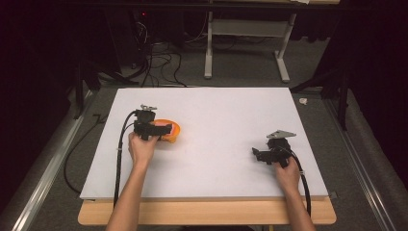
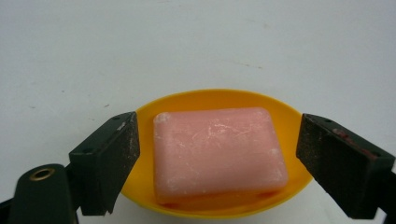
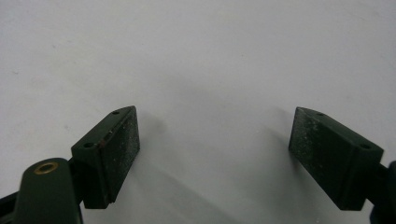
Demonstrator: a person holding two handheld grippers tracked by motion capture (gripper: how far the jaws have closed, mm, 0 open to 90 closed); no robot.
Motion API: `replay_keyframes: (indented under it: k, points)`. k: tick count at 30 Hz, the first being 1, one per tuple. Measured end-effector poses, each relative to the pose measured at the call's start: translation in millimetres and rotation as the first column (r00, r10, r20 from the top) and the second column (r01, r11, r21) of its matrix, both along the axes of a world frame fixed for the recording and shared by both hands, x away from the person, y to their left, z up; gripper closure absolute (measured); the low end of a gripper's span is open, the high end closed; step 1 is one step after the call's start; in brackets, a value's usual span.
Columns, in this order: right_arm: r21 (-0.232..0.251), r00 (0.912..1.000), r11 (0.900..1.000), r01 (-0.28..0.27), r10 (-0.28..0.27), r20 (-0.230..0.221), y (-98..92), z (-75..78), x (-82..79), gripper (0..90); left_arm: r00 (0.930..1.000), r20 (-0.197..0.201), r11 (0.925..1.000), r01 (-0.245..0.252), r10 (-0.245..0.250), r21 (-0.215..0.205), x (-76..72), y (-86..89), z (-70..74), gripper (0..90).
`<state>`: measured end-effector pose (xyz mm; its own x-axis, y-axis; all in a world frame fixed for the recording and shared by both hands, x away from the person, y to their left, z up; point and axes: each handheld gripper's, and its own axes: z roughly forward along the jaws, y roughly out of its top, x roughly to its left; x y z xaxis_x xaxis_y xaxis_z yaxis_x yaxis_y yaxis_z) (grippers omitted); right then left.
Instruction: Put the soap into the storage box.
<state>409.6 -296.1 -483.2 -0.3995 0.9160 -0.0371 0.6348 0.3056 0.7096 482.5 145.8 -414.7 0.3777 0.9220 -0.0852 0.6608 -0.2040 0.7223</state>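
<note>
A pink bar of soap (image 2: 218,154) lies flat in a shallow orange soap dish (image 2: 285,116) on the left part of the white worktop (image 1: 216,115). The left tongs (image 2: 217,163) are spread wide, one jaw on each side of the dish, neither touching the soap. The right tongs (image 3: 215,154) are also spread apart with nothing between them, held low over bare worktop at the right, well apart from the dish.
</note>
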Motion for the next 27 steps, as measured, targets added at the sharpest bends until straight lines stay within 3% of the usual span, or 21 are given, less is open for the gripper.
replay_keyframes:
  k: [14, 27]
  points:
    - [0.001, 1.0, 1.0, 0.001, -0.001, -0.001, 0.0, 0.0, 0.0, 17.0, 0.9961, 0.071, 0.9978, 0.055, -0.053, -0.038, -23.5, 4.8, 16.1, 15.2]
    - [0.003, 1.0, 1.0, 0.001, -0.001, -0.003, 0.0, 0.1, 0.0, 16.9, 0.9862, 0.134, 0.9919, 0.108, -0.098, -0.068, -52.2, 13.7, 28.6, 16.0]
